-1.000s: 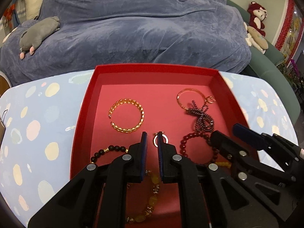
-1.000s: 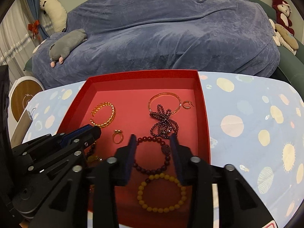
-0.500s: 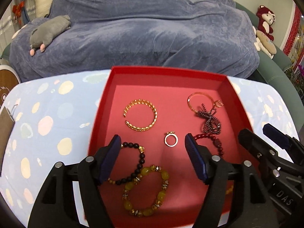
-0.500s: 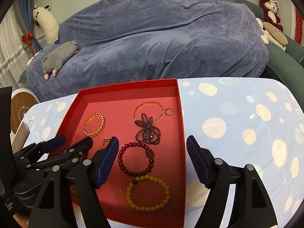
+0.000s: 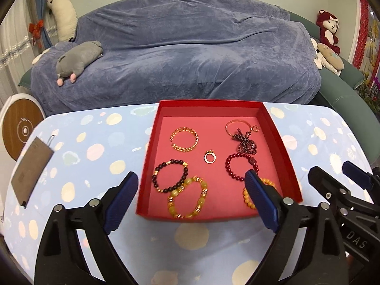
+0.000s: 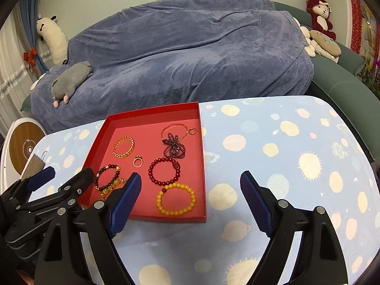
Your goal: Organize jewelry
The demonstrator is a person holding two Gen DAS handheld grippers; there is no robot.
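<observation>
A red tray [image 5: 288,163] [image 6: 202,166] sits on the spotted blue tablecloth. It holds a gold chain bangle [image 5: 184,139], a gold ring [image 5: 210,157] [image 6: 138,161], a black bead bracelet [image 5: 170,175], a yellow bead bracelet [image 5: 187,197], a dark red bead bracelet [image 5: 239,166] [image 6: 164,171], an orange-yellow bead bracelet [image 6: 176,199], a thin gold bangle [image 5: 237,127] and a tangled dark bead string [image 6: 174,147]. My left gripper [image 5: 192,199] is open and empty, above the tray's near edge. My right gripper [image 6: 191,199] is open and empty, above the tray's near right corner.
A brown card [image 5: 30,166] lies at the table's left edge. A blue-covered sofa [image 5: 190,54] with a grey plush [image 5: 78,58] stands behind the table. A round white and wood device [image 5: 21,128] stands at the left. The spotted cloth [image 6: 296,166] stretches right of the tray.
Both grippers have opened wide and pulled back and up from the tray. The gold ring now lies free on the tray floor.
</observation>
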